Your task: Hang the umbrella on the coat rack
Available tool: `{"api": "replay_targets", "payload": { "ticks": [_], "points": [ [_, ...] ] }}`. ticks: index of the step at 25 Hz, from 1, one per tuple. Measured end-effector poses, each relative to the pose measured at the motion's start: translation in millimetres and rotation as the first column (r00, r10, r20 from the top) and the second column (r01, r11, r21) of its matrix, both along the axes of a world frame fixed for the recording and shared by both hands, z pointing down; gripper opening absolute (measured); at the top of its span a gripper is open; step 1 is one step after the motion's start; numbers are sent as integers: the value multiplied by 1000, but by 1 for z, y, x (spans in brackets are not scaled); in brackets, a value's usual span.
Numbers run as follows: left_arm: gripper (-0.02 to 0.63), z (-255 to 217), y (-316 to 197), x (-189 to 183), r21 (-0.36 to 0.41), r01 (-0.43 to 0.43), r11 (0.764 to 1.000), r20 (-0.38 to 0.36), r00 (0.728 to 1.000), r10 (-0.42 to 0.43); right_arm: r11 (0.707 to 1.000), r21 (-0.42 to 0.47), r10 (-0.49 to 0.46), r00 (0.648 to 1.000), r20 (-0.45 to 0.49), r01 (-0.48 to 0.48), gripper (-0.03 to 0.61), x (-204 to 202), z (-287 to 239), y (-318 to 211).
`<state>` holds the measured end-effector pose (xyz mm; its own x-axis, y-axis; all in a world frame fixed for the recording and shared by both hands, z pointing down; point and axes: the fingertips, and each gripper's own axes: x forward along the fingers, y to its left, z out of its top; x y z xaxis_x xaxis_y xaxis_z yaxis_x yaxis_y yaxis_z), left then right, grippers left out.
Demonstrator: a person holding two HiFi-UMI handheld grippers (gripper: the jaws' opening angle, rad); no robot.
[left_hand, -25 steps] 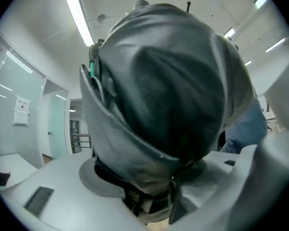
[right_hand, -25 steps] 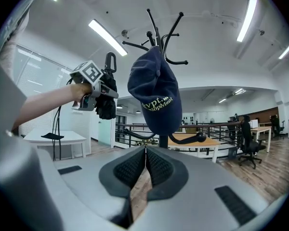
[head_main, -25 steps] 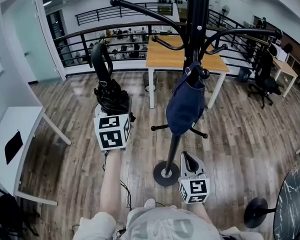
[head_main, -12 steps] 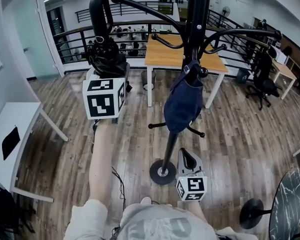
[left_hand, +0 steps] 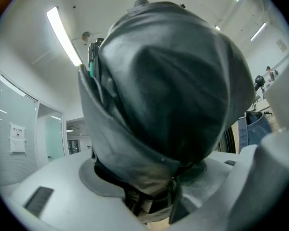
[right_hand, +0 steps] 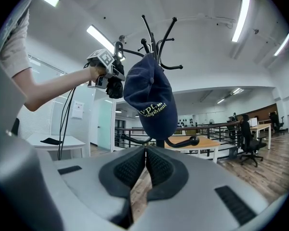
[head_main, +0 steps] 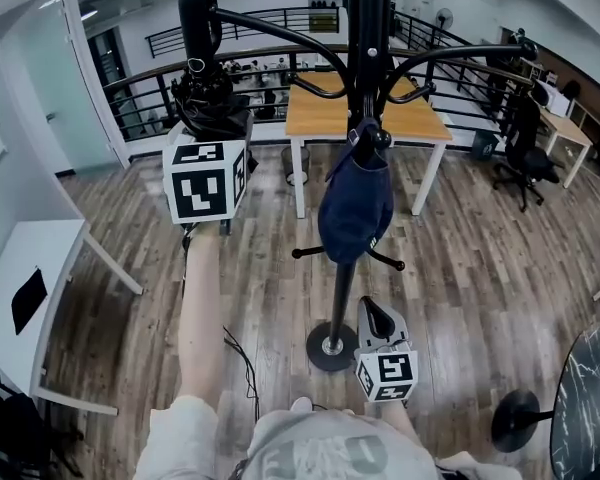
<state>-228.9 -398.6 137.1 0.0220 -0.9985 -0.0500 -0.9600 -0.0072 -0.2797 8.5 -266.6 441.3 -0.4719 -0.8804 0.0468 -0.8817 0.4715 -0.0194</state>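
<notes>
My left gripper is shut on a folded black umbrella, raised high at the left of the black coat rack. The umbrella's curved handle sticks up beside the rack's upper left arm; I cannot tell if they touch. In the left gripper view the umbrella's dark fabric fills the frame between the jaws. My right gripper hangs low near the rack's base, jaws shut with nothing between them. The right gripper view shows the left gripper holding the umbrella by the hooks.
A navy cap hangs on a lower hook of the rack. A wooden table stands behind the rack, a white desk at left, a black railing beyond, office chairs at right.
My left gripper has lifted the umbrella from mid-height up to the rack's upper arms. The right gripper has stayed in place.
</notes>
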Motion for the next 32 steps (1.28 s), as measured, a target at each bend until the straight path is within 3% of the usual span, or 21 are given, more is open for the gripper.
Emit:
{"api": "replay_targets", "payload": {
  "ticks": [23, 32],
  "points": [
    [281, 56, -18, 31, -70, -22, 997, 53, 998, 26, 998, -46, 45, 999, 4, -45, 31, 27, 17, -1],
    [281, 65, -24, 52, -83, -83, 993, 36, 996, 86, 998, -28, 55, 998, -20, -55, 31, 26, 15, -1]
  ]
}}
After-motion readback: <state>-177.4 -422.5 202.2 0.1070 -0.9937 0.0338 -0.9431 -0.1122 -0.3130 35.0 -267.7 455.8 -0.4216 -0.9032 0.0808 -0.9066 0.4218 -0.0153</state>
